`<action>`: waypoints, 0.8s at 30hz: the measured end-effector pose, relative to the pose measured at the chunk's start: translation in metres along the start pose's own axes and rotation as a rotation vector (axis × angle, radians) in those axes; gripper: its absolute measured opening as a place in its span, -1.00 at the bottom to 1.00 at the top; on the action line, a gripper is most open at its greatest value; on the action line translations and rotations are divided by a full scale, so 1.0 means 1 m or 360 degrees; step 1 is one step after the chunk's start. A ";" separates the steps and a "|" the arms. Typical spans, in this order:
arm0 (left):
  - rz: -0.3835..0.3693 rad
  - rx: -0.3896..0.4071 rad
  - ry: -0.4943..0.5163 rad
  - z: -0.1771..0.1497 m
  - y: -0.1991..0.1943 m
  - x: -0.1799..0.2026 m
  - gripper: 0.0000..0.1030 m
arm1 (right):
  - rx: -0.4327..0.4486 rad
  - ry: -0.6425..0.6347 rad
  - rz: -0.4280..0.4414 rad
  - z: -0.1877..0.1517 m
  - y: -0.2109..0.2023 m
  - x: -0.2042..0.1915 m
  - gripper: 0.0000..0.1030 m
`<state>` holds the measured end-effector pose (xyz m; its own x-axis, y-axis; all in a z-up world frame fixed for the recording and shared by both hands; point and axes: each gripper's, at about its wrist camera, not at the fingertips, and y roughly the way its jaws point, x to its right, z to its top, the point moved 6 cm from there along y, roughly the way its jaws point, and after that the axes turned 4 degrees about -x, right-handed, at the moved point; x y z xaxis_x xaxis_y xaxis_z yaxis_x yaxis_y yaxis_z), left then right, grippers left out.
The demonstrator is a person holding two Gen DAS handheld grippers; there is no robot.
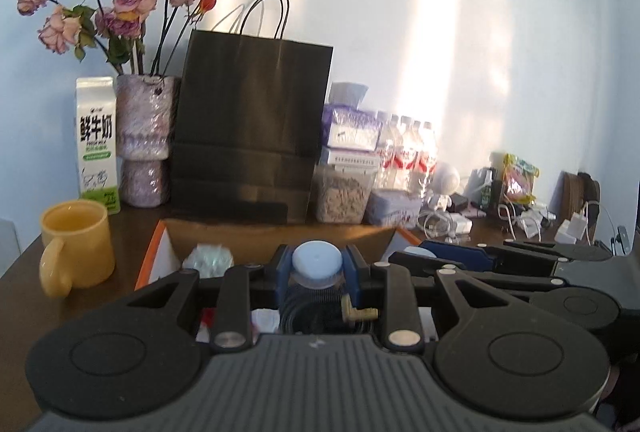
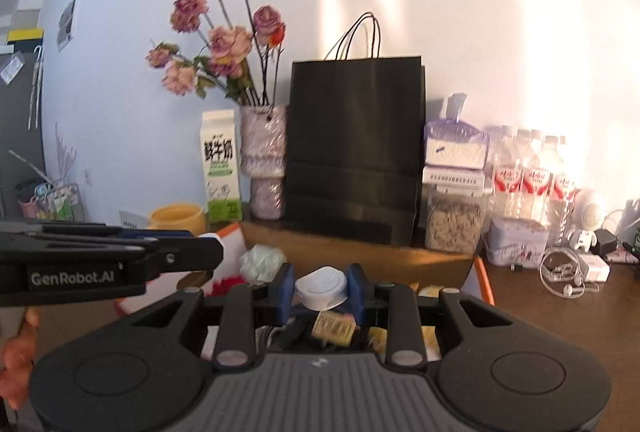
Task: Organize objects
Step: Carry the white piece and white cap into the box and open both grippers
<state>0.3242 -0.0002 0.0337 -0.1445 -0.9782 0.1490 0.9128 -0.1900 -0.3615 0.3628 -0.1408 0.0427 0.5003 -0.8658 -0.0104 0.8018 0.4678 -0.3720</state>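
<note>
The left gripper (image 1: 317, 270) is holding a small bottle with a pale blue cap (image 1: 316, 263), its jaws pressing on the neck from both sides. The right gripper (image 2: 321, 290) is clamping a white-lidded jar (image 2: 321, 288) the same way, jaws closed on it. Both items are hanging just above the open cardboard box (image 1: 280, 237), which is sitting on the table (image 1: 24, 284) in front of the black paper bag (image 1: 252, 124). Inside the box, loose odds and ends are lying in a jumble. A yellow mug (image 1: 76, 246) is standing left of the box, with a milk carton (image 1: 97, 144) behind it. This looks like the lifting-out step. Next, each hand probably needs a free spot beside the box, clear of the mug.
</note>
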 end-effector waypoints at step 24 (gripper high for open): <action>0.0220 -0.0071 -0.0090 -0.007 0.046 -0.039 1.00 | -0.0153 0.0107 -0.0058 -0.022 0.054 0.032 1.00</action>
<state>0.3689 0.0288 0.0051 0.0041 -0.9892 0.1463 0.9044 -0.0587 -0.4225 0.4148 -0.1476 0.0024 0.4458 -0.8934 -0.0560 0.7825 0.4193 -0.4603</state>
